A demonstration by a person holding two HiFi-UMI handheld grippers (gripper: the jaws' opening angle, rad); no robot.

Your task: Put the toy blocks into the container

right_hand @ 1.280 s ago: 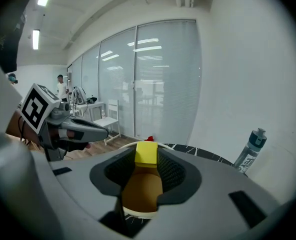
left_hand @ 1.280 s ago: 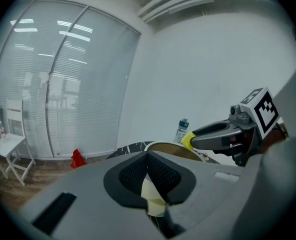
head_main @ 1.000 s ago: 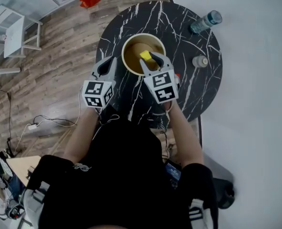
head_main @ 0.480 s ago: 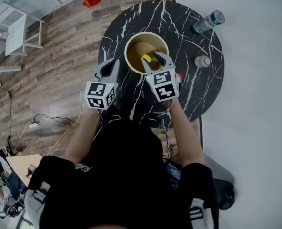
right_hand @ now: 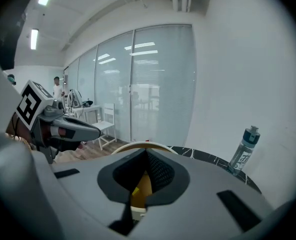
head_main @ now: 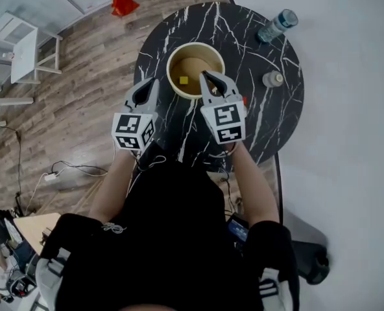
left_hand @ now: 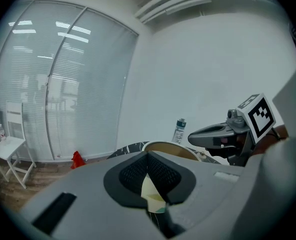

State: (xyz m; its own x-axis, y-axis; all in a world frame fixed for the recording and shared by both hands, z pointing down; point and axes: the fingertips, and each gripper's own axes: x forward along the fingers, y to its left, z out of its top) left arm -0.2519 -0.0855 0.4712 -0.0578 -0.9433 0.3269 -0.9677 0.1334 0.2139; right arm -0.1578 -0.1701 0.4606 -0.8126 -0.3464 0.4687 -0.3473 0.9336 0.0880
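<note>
Progress first. One small yellow toy block [head_main: 185, 80] lies on the floor of the round tan container [head_main: 170, 57], left of its centre, touching neither gripper. We see no other loose block on the round black marble-look worktop [head_main: 244, 37]. The strip under the two grippers is hidden, so we can't rule one out there. Judged from this, the drop is done and the task is at or near its end. What is left is only a check for hidden blocks.

Left side: the left gripper [head_main: 146, 86] hovers over the near-left part of the worktop, just beside the container's left wall and outside the rim. It points away from the person and tips slightly down. Its fingers [left_hand: 160, 174] are together, and we see nothing clamped between them.

Centre: the container stands upright, well in from the worktop edge and between the two gripper tips.

Right side: the right gripper [head_main: 209, 78] sits at about the same height, with its tip over the near-right rim of the container. It also points away from the person and is tipped down a bit more. Its fingers [right_hand: 158, 171] have just been closing and now meet. They are empty, and through the small gap below them we see only the container's inside and the yellow toy block lying there.

Far right: a clear plastic water bottle [head_main: 277, 24] stands near the far edge of the worktop, well apart from the container and both grippers.

Both forearms reach forward roughly parallel, one to each side of the container.
</note>
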